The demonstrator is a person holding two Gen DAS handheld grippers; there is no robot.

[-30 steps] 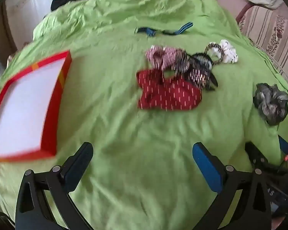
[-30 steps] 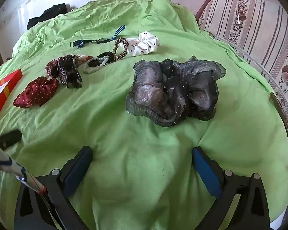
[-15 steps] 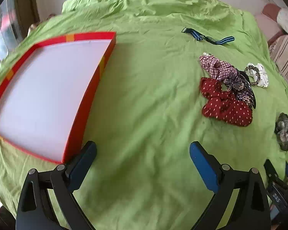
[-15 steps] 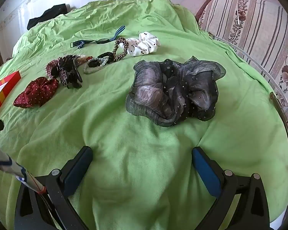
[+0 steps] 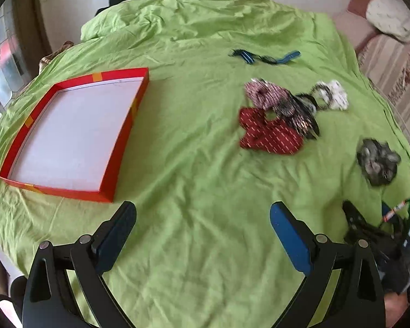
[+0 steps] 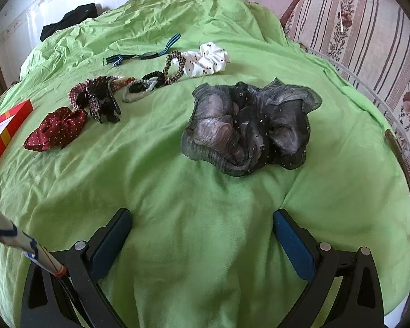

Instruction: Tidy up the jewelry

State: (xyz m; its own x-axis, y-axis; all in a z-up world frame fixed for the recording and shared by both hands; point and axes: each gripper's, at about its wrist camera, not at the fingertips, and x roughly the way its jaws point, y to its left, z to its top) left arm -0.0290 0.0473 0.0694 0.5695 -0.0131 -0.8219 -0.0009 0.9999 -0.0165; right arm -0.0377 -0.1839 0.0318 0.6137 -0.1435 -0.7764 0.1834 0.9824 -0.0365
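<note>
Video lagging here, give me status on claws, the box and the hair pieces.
Both claws open, empty: left claw, right claw. Red box empty. Grey scrunchie ahead of right claw, path clear.

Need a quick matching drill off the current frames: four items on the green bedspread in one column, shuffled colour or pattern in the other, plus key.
Items:
1. large sheer scrunchie
2. scrunchie nearest the box
3. shallow box
4. scrunchie farthest right in the row

Descriptions:
A. white with dark dots
B. red rim, white inside
C. grey and black
D. dark red with pale dots

Pairs: 1-C, 2-D, 3-B, 4-A
</note>
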